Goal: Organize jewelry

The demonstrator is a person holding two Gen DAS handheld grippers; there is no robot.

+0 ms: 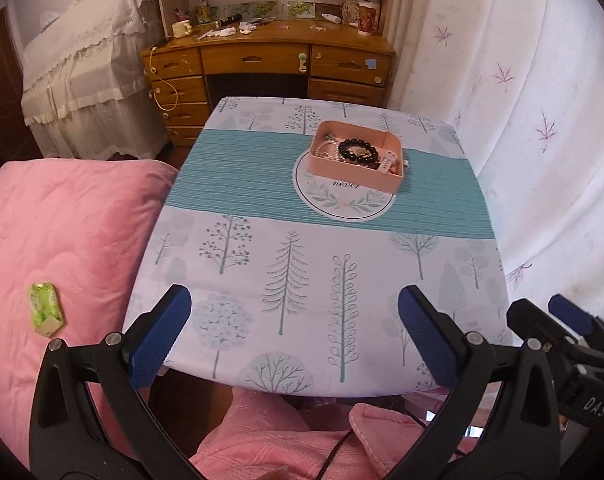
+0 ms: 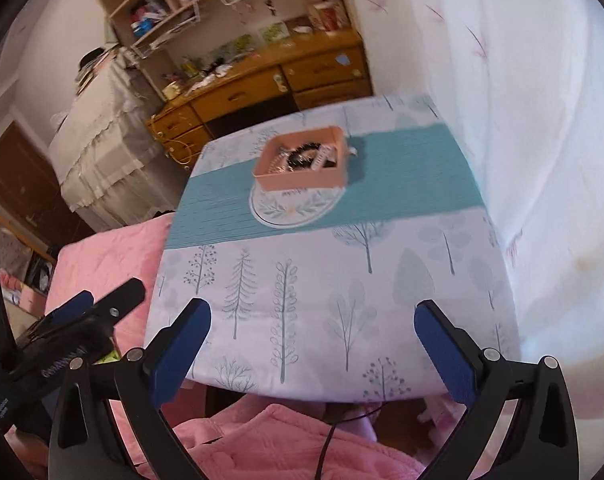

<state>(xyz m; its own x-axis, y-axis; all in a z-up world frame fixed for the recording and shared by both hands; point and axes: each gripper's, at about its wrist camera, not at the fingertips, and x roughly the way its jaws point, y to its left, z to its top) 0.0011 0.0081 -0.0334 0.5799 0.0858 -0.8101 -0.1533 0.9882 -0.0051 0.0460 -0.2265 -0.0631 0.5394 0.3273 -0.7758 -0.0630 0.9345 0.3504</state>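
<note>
The right wrist view is smeared with blur, so the contents of the pink box (image 2: 302, 168) are hard to read there: dark beads, something pale, little more. The left wrist view is sharper, though the box's near wall hides whatever lies low against it. A small pale item pokes out just past the box's right corner (image 1: 405, 164); what it is cannot be told.

One box, sitting on the tablecloth (image 1: 262, 248), partly over a round printed emblem (image 1: 341, 200) whose lettering it cuts off. Inside: one black bead bracelet (image 1: 357, 151), one pale pearl strand (image 1: 329, 148) at the left, one small white tag-like piece (image 1: 386, 162) at the right, and a greenish bit in the far left corner, too small to name. All of it is heaped together, with no dividers showing.

Two grippers. The left gripper (image 1: 294, 332) is spread wide with nothing between its blue pads, hanging over the table's near edge, well apart from the box. The right gripper (image 2: 313, 344) is likewise splayed and empty, also over the near edge. Each shows at the margin of the other's view, cut off.

On the pink quilt (image 1: 62, 240) to the left lies one green packet (image 1: 46, 309).
</note>
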